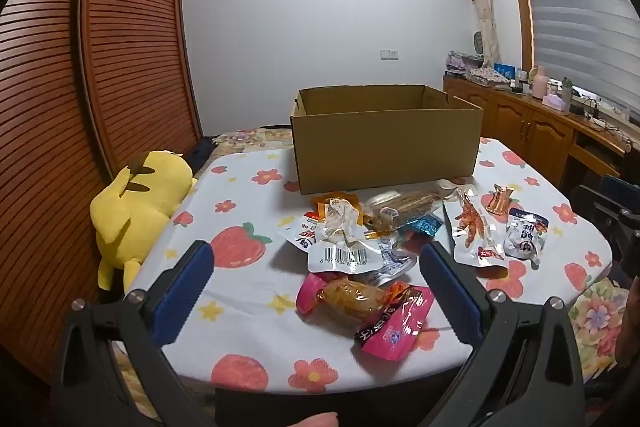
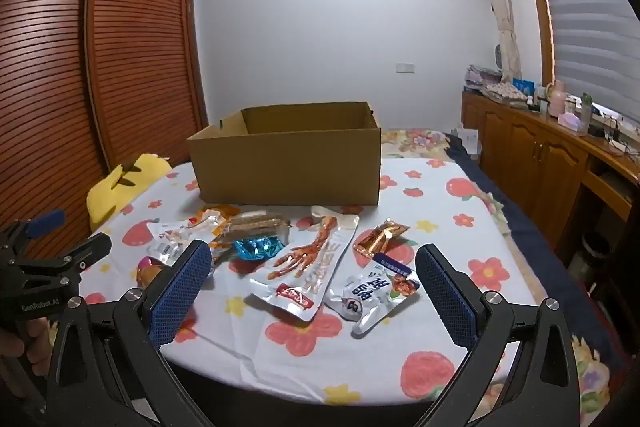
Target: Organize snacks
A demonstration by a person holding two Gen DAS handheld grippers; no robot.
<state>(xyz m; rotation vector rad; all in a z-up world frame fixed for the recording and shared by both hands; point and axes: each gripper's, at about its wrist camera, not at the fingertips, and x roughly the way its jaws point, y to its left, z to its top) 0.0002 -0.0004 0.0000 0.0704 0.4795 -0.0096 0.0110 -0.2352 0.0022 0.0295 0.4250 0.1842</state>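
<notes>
Snack packets (image 1: 360, 239) in crinkly foil and clear plastic lie scattered on the flower-printed tablecloth (image 1: 248, 291), just before an open, rectangular corrugated cardboard box (image 1: 384, 147). A chicken-foot pouch (image 2: 308, 267) lies flat among them. The left gripper (image 1: 316, 291) and right gripper (image 2: 312, 291) hover above, ribbed blue pads spread wide, gripping nothing.

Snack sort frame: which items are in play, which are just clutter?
In play:
- cardboard box
- chicken-feet pouch
- pink-wrapped snack
- blue foil packet
- white duck-snack pouch
- left claw and right claw, both open

Clutter:
- yellow plush toy
- pink flask on the wooden sideboard
</notes>
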